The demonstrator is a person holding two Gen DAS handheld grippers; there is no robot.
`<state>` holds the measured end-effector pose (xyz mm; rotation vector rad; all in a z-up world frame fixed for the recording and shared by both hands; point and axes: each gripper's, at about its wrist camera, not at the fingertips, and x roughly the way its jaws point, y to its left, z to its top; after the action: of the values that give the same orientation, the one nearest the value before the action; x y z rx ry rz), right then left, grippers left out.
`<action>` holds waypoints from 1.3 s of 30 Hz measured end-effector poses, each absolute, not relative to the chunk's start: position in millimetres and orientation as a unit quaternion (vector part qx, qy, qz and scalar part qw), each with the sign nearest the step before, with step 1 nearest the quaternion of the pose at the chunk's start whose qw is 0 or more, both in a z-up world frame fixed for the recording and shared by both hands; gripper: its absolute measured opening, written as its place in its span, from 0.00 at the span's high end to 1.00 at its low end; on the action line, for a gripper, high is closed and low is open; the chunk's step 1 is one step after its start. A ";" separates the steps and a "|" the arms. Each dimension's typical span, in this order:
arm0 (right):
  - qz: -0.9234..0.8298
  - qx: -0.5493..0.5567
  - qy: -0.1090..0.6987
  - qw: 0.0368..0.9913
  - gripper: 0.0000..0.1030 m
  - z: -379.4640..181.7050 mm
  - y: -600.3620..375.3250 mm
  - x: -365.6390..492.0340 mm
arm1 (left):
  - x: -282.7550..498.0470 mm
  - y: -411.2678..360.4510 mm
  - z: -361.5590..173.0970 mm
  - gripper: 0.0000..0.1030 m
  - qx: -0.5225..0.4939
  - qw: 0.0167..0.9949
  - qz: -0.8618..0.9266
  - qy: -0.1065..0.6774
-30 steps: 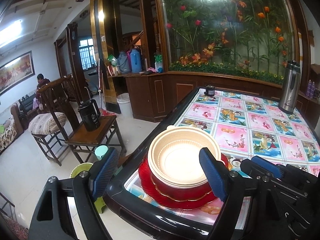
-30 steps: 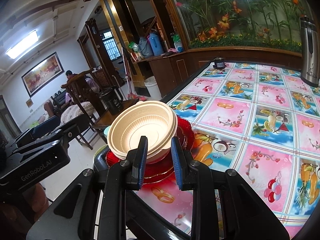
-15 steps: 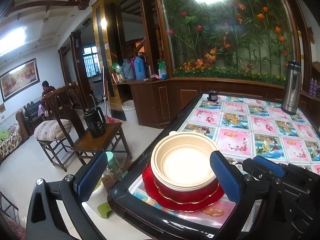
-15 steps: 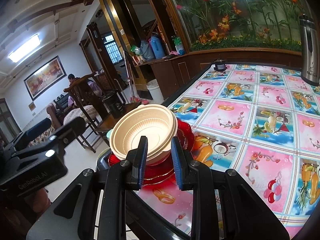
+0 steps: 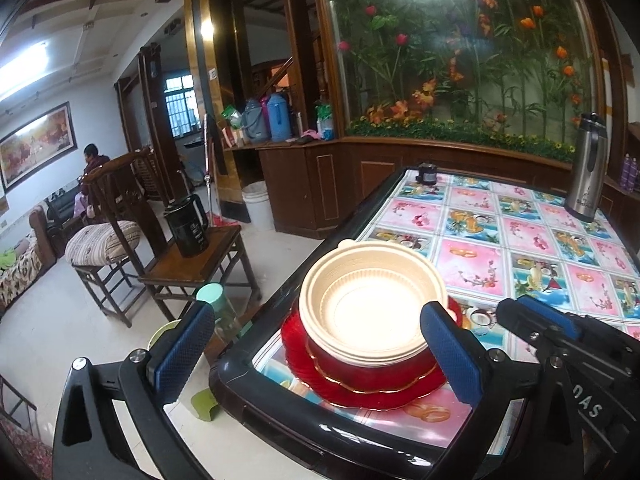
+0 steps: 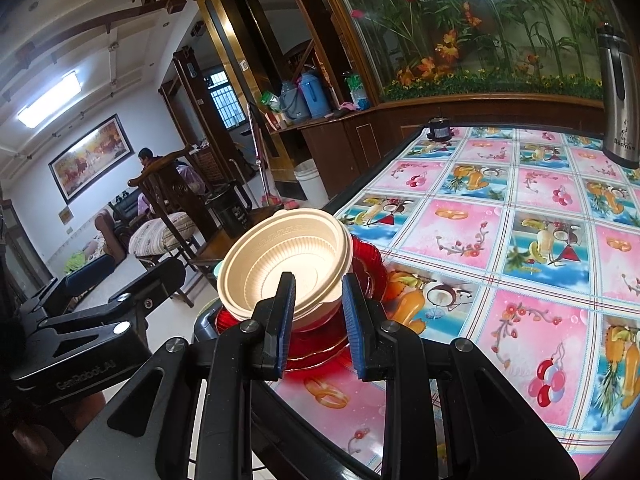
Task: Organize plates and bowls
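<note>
A: Noting the stack. Cream plastic bowls (image 5: 370, 304) are sitting nested in a red bowl (image 5: 372, 370), which is resting on a red plate (image 5: 360, 394) at the corner of the table (image 5: 280, 420). In the left wrist view it is all lying ahead of the jaws, between the two pads.

B: Counting?

A: Two cream rims showing, possibly a third; I cannot tell for sure. One red bowl, one red plate, though the right wrist view is hinting at a second plate edge underneath.

B: Jaws?

A: The left gripper (image 5: 316, 354) is standing wide open and holding nothing. The right gripper (image 6: 319, 322) is standing narrowly open, also gripping nothing; the stack is sitting just beyond its tips.

B: Handling?

A: The cream bowls are looking thin, light and flexible, so I'm judging the rolled rim the safest pinch. The red pieces are looking glossy and translucent, probably stiff and slippery, perhaps breakable. I'm thinking the scalloped plate edge is the place to grip, and being near the table edge is raising the risk of a drop.
</note>
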<state>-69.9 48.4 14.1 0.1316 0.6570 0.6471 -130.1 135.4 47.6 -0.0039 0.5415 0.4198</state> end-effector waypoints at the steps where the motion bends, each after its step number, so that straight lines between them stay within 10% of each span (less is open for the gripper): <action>1: 0.312 0.064 0.318 0.893 0.77 13.4 50.0 -69.6 | -129.8 135.6 46.9 0.00 0.001 0.940 0.215 0.266; 39: 0.315 0.067 0.320 0.891 0.77 7.9 51.5 -72.9 | -128.3 137.0 47.2 0.00 -0.004 0.932 0.218 0.289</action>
<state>-72.9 51.5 7.9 0.1401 0.6633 0.6532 -128.3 137.0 47.2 -0.0086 0.5909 0.4459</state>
